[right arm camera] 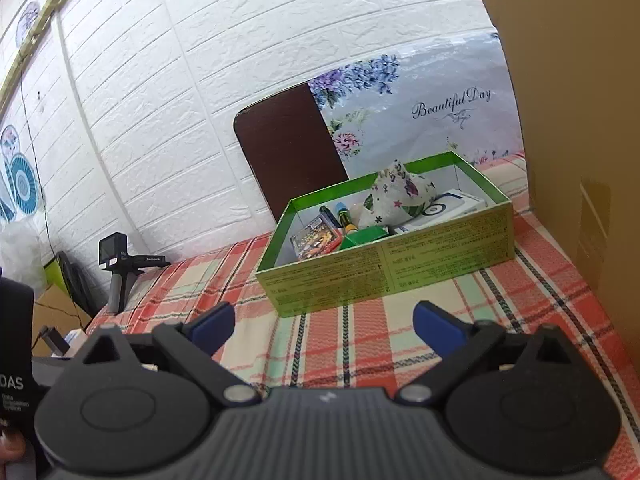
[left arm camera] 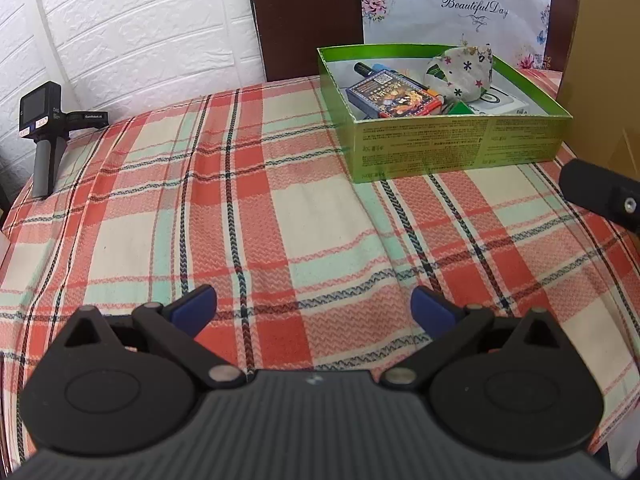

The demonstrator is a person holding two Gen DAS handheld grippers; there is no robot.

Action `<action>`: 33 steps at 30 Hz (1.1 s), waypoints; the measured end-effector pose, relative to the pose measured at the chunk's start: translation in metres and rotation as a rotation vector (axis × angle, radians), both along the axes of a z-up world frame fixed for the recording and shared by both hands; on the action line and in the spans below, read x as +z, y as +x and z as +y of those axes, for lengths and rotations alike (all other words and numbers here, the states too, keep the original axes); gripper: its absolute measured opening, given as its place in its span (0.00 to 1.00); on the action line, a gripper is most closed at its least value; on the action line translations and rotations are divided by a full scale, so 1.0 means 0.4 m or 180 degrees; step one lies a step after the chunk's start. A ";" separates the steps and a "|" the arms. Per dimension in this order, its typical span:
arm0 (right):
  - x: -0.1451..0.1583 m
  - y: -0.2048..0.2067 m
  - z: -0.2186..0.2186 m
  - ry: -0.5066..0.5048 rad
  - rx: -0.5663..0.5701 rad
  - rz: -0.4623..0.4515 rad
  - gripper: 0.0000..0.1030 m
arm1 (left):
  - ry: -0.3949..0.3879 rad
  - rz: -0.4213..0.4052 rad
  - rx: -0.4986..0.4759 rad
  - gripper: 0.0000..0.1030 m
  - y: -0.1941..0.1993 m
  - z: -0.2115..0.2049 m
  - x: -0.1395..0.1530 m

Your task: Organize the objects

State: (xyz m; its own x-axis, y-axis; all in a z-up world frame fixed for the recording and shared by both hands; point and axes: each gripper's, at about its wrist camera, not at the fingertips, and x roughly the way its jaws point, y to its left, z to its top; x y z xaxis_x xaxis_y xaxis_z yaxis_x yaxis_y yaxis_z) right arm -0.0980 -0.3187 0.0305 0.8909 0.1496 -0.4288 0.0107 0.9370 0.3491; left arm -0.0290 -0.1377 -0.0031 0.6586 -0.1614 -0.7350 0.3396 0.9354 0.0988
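Note:
A green box [left arm camera: 460,142] stands at the far right of the plaid-covered table; it also shows in the right wrist view [right arm camera: 384,268]. It holds a star-print fabric pouch [left arm camera: 460,74], a picture card box [left arm camera: 392,96], dark tubes [left arm camera: 366,68], a small green item [left arm camera: 460,109] and a white box [left arm camera: 502,101]. In the right wrist view the pouch [right arm camera: 396,196] and card box [right arm camera: 316,240] show too. My left gripper [left arm camera: 314,310] is open and empty over the cloth, short of the box. My right gripper [right arm camera: 324,324] is open and empty just before the box's front wall.
A small camera on a grey handle [left arm camera: 42,136] stands at the table's far left edge. A cardboard panel [right arm camera: 580,120] rises on the right. A brown chair back [left arm camera: 304,16] and a floral board [left arm camera: 452,4] stand behind the table. The right gripper's edge [left arm camera: 600,194] shows in the left view.

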 end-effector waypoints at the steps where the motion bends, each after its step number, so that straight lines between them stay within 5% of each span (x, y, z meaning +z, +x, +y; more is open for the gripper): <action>1: 0.000 0.001 0.005 -0.0023 0.0002 0.0001 0.97 | -0.0014 -0.0001 0.0000 1.00 -0.002 0.002 0.001; 23: -0.031 0.038 0.052 -0.0107 0.0050 0.0186 1.00 | -0.0028 0.0018 0.0176 1.00 0.023 0.052 -0.007; 29: -0.018 0.053 0.040 -0.0019 -0.0270 0.0030 1.00 | -0.0057 -0.0094 0.0408 1.00 0.000 0.113 0.052; 33: -0.024 0.089 0.045 0.0012 -0.0181 0.0104 1.00 | -0.0115 -0.0073 0.0465 1.00 -0.016 0.154 0.067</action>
State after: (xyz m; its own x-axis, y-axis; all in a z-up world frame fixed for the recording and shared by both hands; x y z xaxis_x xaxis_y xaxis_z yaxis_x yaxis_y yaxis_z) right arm -0.0623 -0.3008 0.0209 0.8835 0.1008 -0.4574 0.0753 0.9333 0.3511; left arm -0.0354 -0.0759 0.0236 0.6934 -0.0888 -0.7150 0.1978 0.9777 0.0704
